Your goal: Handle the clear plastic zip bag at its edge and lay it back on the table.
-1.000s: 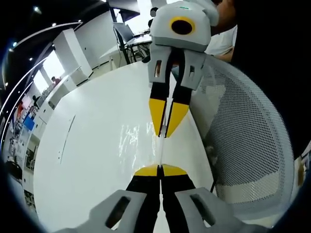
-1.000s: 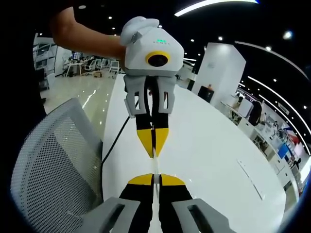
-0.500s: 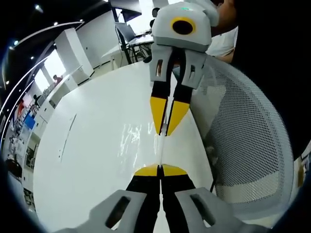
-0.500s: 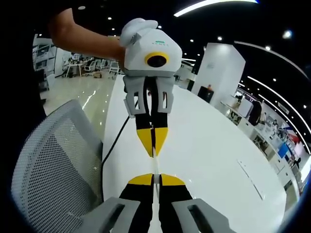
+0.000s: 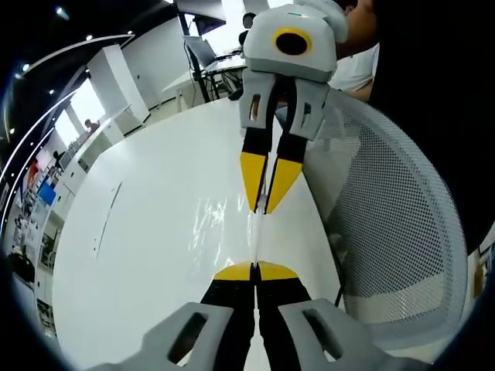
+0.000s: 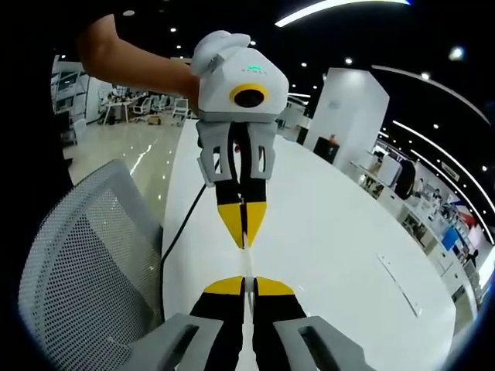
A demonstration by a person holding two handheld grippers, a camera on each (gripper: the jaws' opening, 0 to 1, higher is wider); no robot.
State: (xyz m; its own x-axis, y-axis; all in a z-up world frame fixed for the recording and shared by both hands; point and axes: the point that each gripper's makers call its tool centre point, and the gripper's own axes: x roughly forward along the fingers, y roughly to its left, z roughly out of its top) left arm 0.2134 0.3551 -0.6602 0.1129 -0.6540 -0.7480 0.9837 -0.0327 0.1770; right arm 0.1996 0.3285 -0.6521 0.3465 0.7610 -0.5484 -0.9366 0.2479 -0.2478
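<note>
While both grippers' jaws pinch the clear bag point(image 5: 255, 236) taut, the white table point(image 5: 147, 232) spans a bright office.

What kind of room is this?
Probably a large open-plan office or showroom: a long white table, a mesh office chair beside it, and desks on a glossy floor further back.

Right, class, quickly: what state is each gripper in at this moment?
Left gripper: shut on the clear zip bag edge.
Right gripper: shut on the same bag's edge.
</note>
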